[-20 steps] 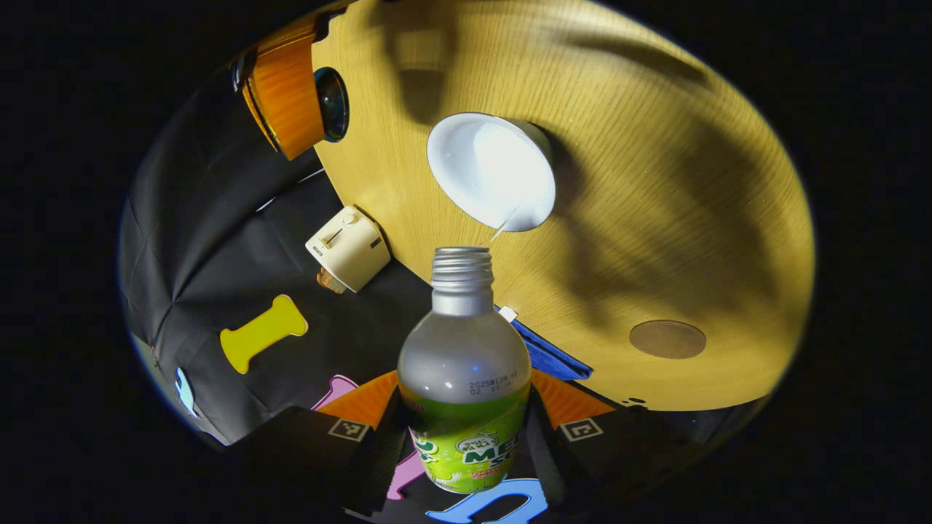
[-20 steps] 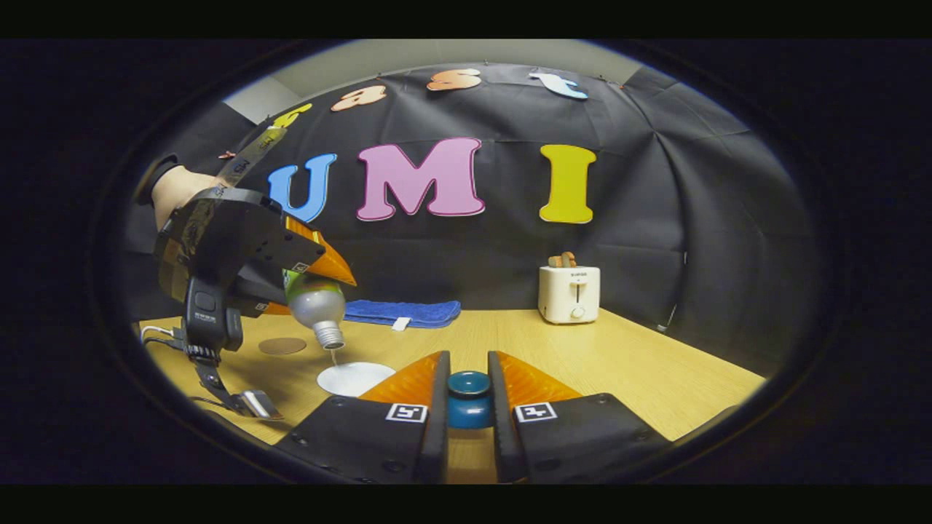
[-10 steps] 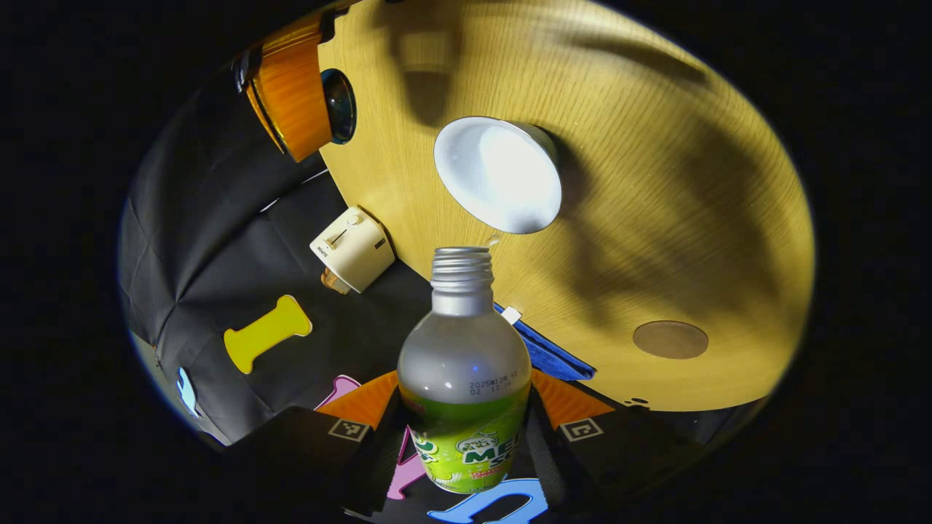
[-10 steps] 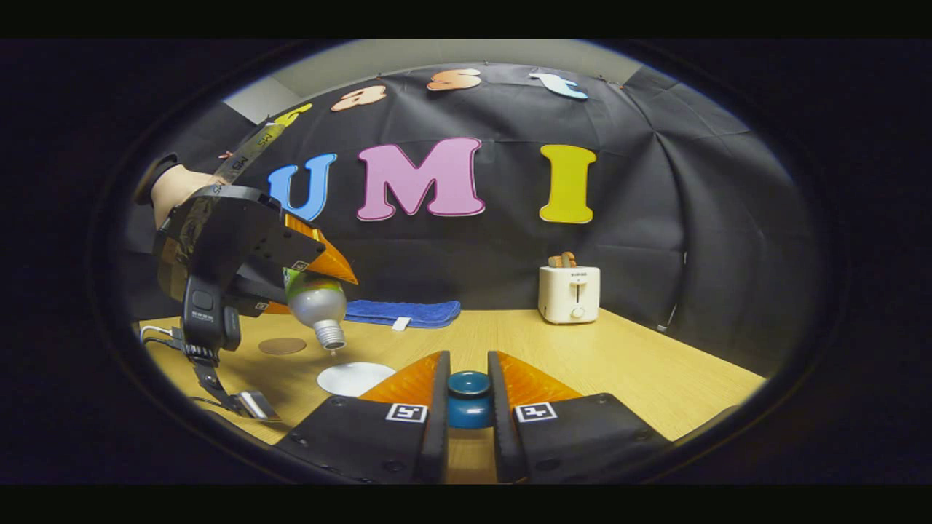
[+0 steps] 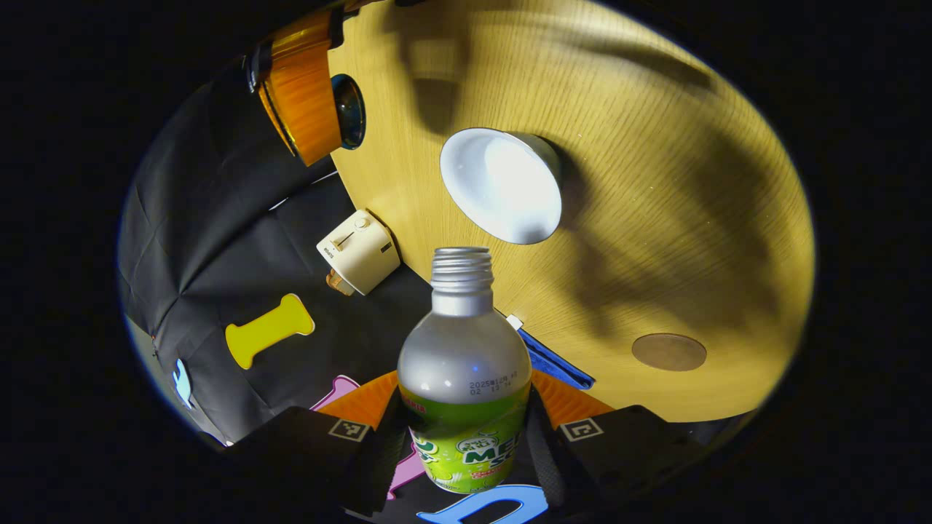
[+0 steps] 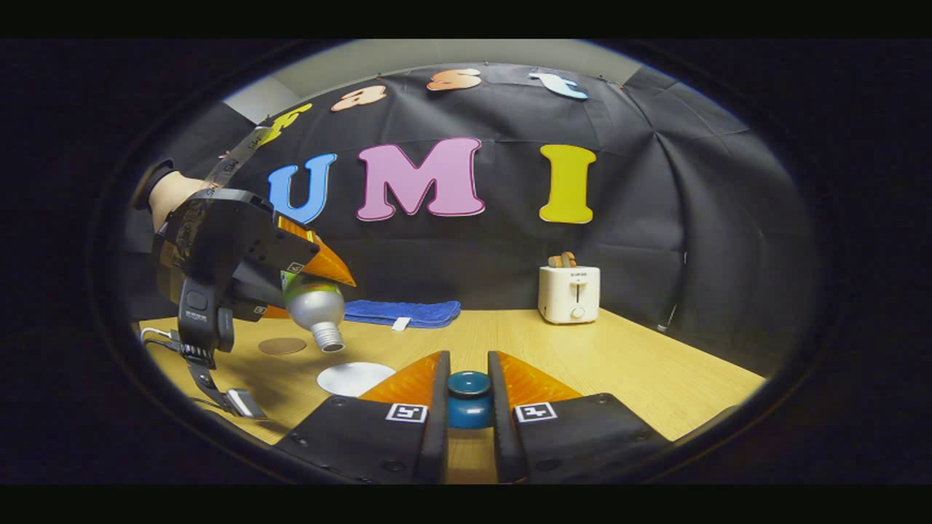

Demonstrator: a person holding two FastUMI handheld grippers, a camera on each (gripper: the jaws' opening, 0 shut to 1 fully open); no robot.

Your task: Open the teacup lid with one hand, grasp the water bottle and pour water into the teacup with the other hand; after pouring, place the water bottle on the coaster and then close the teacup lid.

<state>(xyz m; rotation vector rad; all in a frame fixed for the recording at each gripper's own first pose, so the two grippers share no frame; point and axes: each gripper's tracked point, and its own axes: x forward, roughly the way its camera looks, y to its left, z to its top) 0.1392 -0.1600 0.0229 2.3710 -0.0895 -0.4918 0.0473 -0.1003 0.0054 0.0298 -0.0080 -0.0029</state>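
The left gripper [image 5: 466, 429] clamps the uncapped, green-labelled water bottle [image 5: 464, 378], tilted mouth-down above the open white teacup [image 5: 501, 185]. The right gripper [image 6: 467, 404] pinches the blue teacup lid [image 6: 468, 400] to the teacup's right. The coaster [image 5: 668, 351] lies bare on open counter [image 5: 655, 218] near the far edge.

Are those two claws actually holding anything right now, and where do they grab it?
Yes. The left gripper clamps the water bottle around its labelled body, neck tipped downward. The right gripper pinches the teacup lid by its knob.

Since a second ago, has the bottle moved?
Yes. The bottle has tipped back up: its mouth sits higher against the towel, and the stream is gone.
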